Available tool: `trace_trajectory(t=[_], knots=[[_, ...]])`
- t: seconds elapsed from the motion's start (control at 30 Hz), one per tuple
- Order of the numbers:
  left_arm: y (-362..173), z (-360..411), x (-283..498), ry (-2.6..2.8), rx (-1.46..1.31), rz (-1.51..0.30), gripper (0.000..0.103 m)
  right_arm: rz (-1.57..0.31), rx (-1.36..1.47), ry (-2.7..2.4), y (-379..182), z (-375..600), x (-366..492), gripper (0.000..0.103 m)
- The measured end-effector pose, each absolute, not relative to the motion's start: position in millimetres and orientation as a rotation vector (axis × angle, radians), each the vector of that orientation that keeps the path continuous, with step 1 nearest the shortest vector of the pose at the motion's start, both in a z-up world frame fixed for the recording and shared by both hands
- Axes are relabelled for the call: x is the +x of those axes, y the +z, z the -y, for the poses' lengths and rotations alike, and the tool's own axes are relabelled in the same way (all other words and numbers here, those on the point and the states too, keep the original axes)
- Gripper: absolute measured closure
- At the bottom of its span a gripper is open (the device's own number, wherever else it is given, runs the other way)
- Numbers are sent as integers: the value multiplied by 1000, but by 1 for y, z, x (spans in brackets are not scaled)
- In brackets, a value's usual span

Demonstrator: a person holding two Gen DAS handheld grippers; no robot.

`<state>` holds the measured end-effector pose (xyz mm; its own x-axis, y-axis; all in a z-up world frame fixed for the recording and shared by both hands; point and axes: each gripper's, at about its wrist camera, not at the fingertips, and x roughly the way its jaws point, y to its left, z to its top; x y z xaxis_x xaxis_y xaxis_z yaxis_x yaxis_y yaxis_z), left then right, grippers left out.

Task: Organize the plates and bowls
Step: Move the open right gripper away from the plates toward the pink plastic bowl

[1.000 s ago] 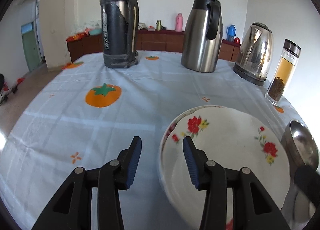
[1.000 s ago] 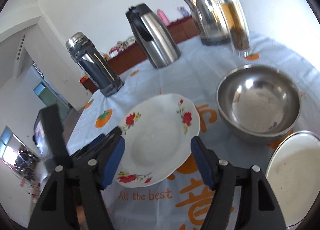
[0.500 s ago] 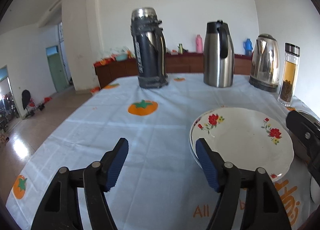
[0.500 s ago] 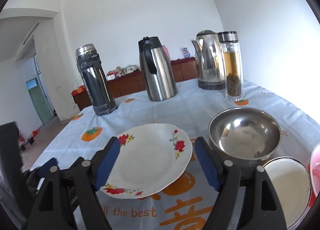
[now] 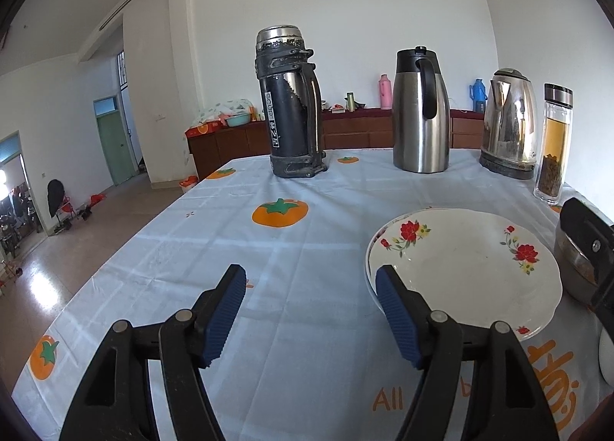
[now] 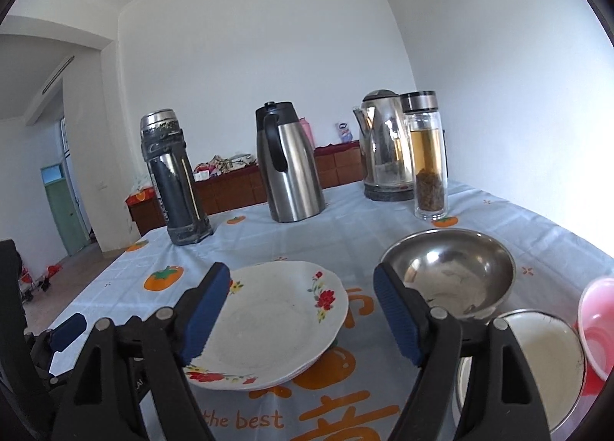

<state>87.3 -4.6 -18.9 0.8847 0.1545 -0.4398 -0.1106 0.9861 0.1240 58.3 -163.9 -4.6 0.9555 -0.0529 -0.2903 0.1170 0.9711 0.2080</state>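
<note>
Now the left hand-held gripper [image 5: 311,320] has widened and backed off, gaping empty over the surface [image 5: 307,249]; the white flowered plates [image 5: 466,266] sit stacked, released. The right hand-held gripper [image 6: 301,316] hovers open, steel bowl [image 6: 451,272] likely next.

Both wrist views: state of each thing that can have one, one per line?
left gripper: open, nothing between the jaws
right gripper: open, empty
flowered plates: stacked, top one empty
steel bowl: upright, empty
white enamel bowl: upright, empty
pink bowl: upright, partly out of frame
black flask: upright, capped
steel jug: upright, lid on
kettle: lid shut
glass bottle: capped, holds amber tea
</note>
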Motion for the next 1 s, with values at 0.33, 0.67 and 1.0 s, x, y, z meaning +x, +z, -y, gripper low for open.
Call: trace_trajectory(t=[0.33,0.67,1.0], knots=[[-19,-1,73,122,73,-463,31,-245,230,-119,-1,168,31,24],[-18,0,54,102,85,-449,31,-192,199,-169,5,165,-6,24],[-16,0,37,84,92,-441,31,-149,148,-189,10,157,-34,24]])
